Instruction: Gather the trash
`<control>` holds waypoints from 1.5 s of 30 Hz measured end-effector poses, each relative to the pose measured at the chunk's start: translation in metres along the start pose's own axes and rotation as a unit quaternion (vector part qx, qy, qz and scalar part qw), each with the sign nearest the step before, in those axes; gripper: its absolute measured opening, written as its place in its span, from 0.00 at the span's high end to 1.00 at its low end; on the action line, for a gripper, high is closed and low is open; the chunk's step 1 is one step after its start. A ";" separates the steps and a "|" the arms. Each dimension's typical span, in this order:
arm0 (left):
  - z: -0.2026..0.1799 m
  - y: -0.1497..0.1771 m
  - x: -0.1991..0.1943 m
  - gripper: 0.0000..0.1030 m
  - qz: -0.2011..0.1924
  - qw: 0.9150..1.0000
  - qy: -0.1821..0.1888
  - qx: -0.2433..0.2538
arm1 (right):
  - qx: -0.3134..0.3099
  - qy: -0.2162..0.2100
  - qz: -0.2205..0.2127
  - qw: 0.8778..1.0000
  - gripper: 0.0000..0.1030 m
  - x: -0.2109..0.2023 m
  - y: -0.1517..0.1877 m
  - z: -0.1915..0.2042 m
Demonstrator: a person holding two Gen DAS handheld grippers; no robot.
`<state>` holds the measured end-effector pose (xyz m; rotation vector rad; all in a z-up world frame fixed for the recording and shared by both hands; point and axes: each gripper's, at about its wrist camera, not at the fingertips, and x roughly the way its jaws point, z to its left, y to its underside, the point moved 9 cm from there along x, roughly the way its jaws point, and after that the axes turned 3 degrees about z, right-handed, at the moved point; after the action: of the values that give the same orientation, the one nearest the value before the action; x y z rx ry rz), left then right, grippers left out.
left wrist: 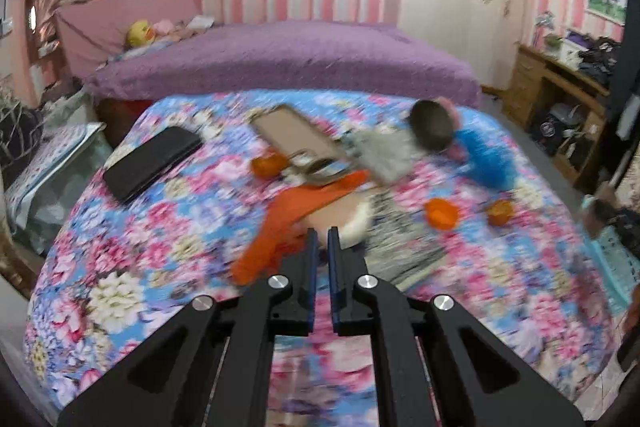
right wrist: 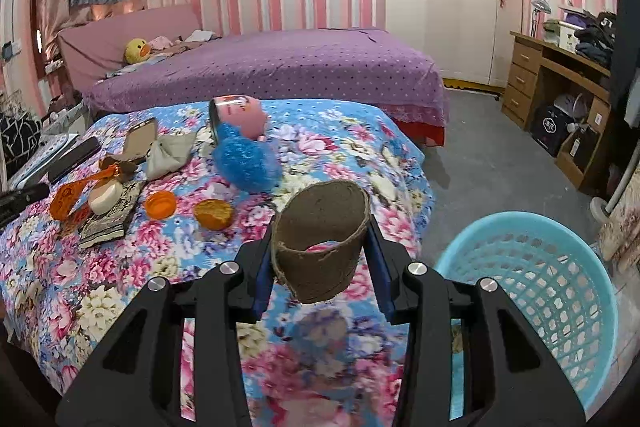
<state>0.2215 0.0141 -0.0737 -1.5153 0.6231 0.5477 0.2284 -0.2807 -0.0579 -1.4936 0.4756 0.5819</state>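
Observation:
In the right wrist view my right gripper [right wrist: 322, 227] is shut on a brown fibre pot [right wrist: 320, 239], held above the flowered bedspread [right wrist: 120, 291] near its right edge. A light blue mesh basket [right wrist: 532, 291] stands on the floor just right of it. My left gripper [left wrist: 322, 233] is shut with nothing between its pads, above an orange scrap [left wrist: 288, 223] and a pale round thing [left wrist: 356, 223]. Orange peel halves [right wrist: 212, 213] [right wrist: 160, 205], a blue fluffy ball [right wrist: 246, 163] and a pink cup [right wrist: 240, 117] lie on the spread.
A black case [left wrist: 152, 161], a brown phone cover [left wrist: 292, 133], a grey cloth [left wrist: 384, 151] and a patterned booklet [left wrist: 400, 235] lie on the spread too. Behind it is a purple bed [right wrist: 280, 67]. A wooden desk [right wrist: 560, 87] stands at the right on the grey floor.

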 end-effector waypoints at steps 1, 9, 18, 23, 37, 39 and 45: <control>0.007 0.004 0.006 0.93 0.014 1.000 0.004 -0.005 | 0.002 0.000 0.000 1.000 0.60 0.000 0.000 -0.001; 0.024 0.013 0.021 0.32 0.017 0.999 -0.042 0.008 | 0.007 0.003 0.005 1.000 0.60 0.006 0.002 -0.008; 0.037 0.008 0.056 0.49 0.040 0.997 -0.061 0.026 | 0.004 0.004 0.006 1.000 0.60 0.009 0.002 -0.007; 0.049 0.007 0.055 0.94 0.037 0.997 -0.068 0.009 | 0.007 0.004 0.005 1.000 0.60 0.008 0.002 -0.010; -0.045 -0.043 -0.034 0.94 -0.079 0.995 -0.031 0.057 | 0.030 0.023 -0.016 0.999 0.60 -0.017 -0.005 -0.051; -0.067 -0.043 -0.033 0.94 -0.078 0.995 -0.014 0.060 | 0.025 0.039 -0.017 0.999 0.60 -0.022 -0.004 -0.065; -0.151 -0.044 -0.031 0.94 -0.086 0.993 0.043 0.072 | 0.043 0.082 -0.004 0.996 0.60 -0.037 0.008 -0.130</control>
<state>0.2233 -0.1351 -0.0147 -1.4450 0.5798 0.3006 0.2024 -0.4130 -0.0451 -1.4667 0.6128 0.4290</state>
